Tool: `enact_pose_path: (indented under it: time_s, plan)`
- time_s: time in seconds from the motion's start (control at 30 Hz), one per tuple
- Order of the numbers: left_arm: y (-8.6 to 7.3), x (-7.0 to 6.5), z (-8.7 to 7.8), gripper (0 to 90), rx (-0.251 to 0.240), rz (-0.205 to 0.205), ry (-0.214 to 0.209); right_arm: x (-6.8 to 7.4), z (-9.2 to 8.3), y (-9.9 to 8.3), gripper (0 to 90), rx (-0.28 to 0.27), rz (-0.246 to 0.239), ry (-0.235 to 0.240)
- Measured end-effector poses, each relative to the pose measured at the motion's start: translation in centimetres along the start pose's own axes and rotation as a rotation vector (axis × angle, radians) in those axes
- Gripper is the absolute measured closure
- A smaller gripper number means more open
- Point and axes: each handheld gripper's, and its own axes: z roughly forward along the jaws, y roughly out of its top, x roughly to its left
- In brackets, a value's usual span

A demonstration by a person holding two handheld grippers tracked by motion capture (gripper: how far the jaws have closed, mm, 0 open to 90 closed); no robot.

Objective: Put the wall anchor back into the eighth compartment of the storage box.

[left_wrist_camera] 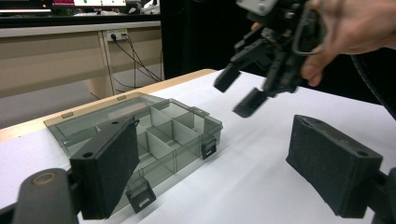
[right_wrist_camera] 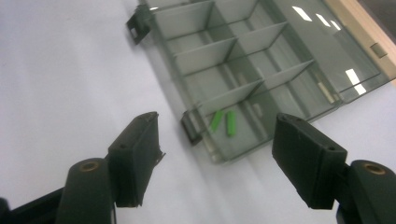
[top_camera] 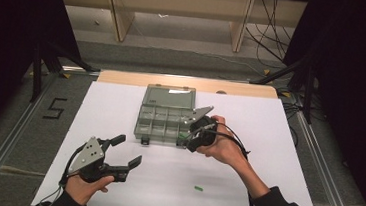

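On the near right worktop point(top_camera: 121, 102) lies one small green piece point(top_camera: 198, 188), probably light and stiff; take it across its short sides. Right gripper point(right_wrist_camera: 215, 154) fingers stand wide open and empty above two green pieces point(right_wrist_camera: 223, 122) in the organizer box point(right_wrist_camera: 299, 60); left gripper point(top_camera: 125, 150) is open too.

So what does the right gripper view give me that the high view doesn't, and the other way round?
Right gripper view alone: two small green sticks lying side by side inside a corner compartment of the clear grey plastic compartment box, next to a black latch.

High view alone: a third green stick loose on the white table sheet, near the person's edge, and the left gripper with jaws apart and nothing between them.

Both: the box with its lid laid open, and the right gripper, jaws open and empty beside the box.
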Motion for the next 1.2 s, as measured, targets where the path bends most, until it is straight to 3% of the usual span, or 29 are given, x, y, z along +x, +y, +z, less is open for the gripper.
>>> enact_pose_path:
  time_s: [0.43, 0.87, 0.93, 1.0, 1.07, 1.1, 1.2]
  plan:
    - [0.0, 0.0, 0.0, 15.8, -0.005, 0.001, 0.001, 2.4, -2.5, -2.4, 28.8, -0.026, 0.005, 0.023]
    - [0.0, 0.0, 0.0, 15.8, -0.002, 0.002, 0.001, 3.9, -3.4, -4.7, 27.8, 0.013, 0.013, 0.063]
    - [0.0, 0.0, 0.0, 15.8, -0.005, 0.001, 0.002, 4.1, -3.4, -5.0, 27.7, 0.016, 0.013, 0.053]
    - [0.1, 0.0, 0.0, 15.8, -0.004, 0.004, 0.002, 4.4, -3.4, -5.2, 27.6, 0.035, 0.013, 0.078]
    - [0.0, -0.1, 0.0, 15.8, -0.002, 0.004, 0.001, 4.6, -3.4, -5.4, 27.7, 0.029, 0.007, 0.059]
    - [0.1, -0.1, 0.0, 15.8, -0.004, 0.004, 0.002, 4.7, -3.5, -5.5, 27.6, 0.043, 0.013, 0.08]
    - [0.0, 0.0, 0.0, 15.8, -0.002, 0.004, 0.002, 5.1, -3.4, -5.7, 27.8, 0.049, 0.007, 0.084]
